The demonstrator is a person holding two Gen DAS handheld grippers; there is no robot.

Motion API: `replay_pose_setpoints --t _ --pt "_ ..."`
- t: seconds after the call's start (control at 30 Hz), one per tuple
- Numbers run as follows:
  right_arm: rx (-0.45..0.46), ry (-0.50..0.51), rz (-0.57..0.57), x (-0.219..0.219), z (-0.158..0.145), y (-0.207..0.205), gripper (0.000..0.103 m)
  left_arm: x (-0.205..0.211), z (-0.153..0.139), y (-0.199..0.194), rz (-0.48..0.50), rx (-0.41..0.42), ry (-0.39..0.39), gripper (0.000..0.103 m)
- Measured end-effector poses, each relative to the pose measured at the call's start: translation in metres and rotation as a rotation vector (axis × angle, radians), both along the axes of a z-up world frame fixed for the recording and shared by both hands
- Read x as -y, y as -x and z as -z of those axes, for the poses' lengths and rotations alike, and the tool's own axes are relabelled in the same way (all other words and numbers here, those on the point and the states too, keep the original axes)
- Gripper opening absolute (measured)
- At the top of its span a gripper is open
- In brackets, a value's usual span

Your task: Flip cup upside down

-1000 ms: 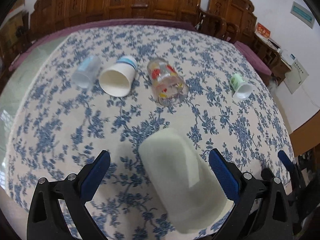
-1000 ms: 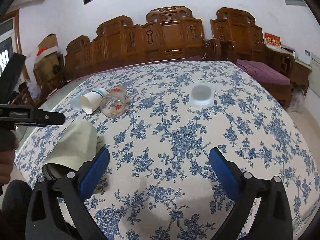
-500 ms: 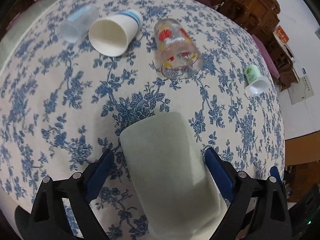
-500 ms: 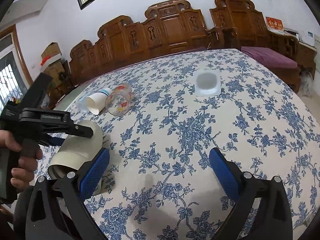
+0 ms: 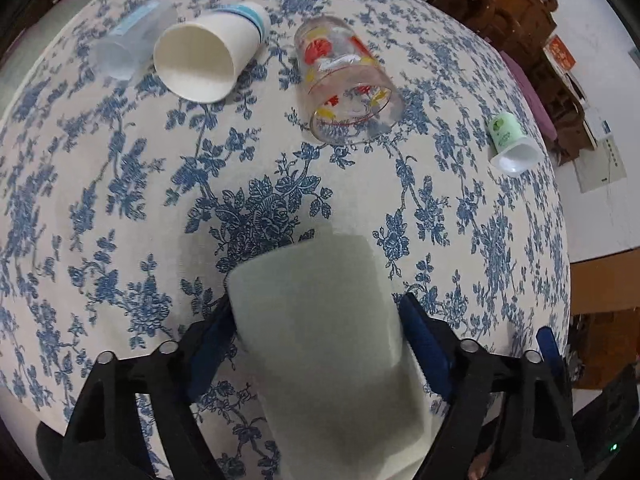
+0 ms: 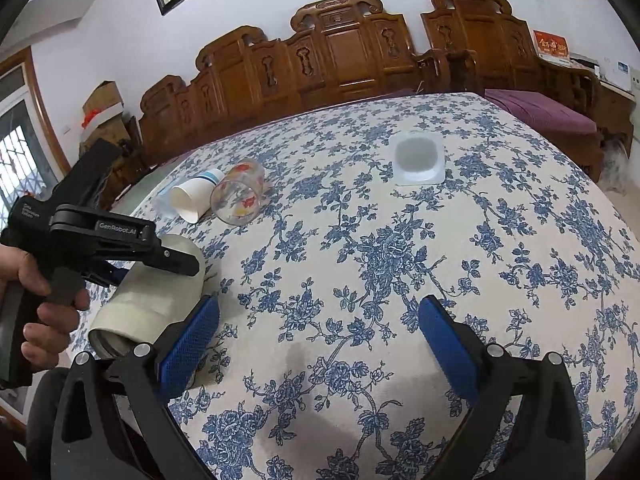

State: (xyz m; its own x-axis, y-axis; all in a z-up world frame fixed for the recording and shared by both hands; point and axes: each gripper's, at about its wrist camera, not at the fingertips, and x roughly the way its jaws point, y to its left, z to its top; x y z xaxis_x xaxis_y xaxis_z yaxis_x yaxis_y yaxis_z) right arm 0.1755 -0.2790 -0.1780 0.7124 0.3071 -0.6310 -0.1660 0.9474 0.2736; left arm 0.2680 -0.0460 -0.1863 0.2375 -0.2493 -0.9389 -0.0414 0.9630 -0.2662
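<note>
A pale cream cup (image 5: 332, 344) lies on its side on the flowered tablecloth, base pointing away from the left wrist camera. My left gripper (image 5: 316, 316) is shut on it, one blue pad against each side. In the right wrist view the same cup (image 6: 156, 300) shows at the left with its mouth toward the table's near edge, the left gripper (image 6: 120, 240) clamped over it. My right gripper (image 6: 318, 328) is open and empty above the cloth, to the right of the cup.
Lying on their sides farther back are a white paper cup (image 5: 208, 60), a clear plastic cup (image 5: 124, 46), a printed glass (image 5: 344, 84) and a small green cup (image 5: 510, 142). A clear square lid (image 6: 418, 158) lies mid-table. Carved wooden chairs (image 6: 340, 56) stand behind.
My left gripper has come down and forward over the cream cup and closed its pads on its sides. The right gripper has stayed open and tilted slightly.
</note>
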Motion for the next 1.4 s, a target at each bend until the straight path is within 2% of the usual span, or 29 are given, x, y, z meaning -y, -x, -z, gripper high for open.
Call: replay_pose_setpoints --t 0.37,0.47,0.73,0.9,1.07,1.4 --pt "0.005 0.01 -0.006 -0.002 0.0 0.001 0.1 0.007 -0.074 0.045 0.132 0.269 -0.108 0.072" --pt "0.006 0.012 -0.006 -0.003 0.0 0.002 0.1 0.009 -0.086 0.05 0.149 0.329 -0.156 0.071" --pt "0.007 0.019 -0.004 -0.003 0.0 0.002 0.1 0.023 -0.09 0.038 0.158 0.43 -0.249 0.071" --pt "0.005 0.023 -0.002 -0.002 0.0 0.002 0.1 0.034 -0.078 0.03 0.187 0.412 -0.274 0.071" --pt "0.006 0.026 -0.003 -0.002 0.001 0.002 0.1 0.044 -0.073 0.036 0.209 0.431 -0.304 0.071" --pt "0.001 0.048 0.003 -0.005 0.003 0.004 0.1 0.036 -0.074 0.059 0.198 0.451 -0.285 0.077"
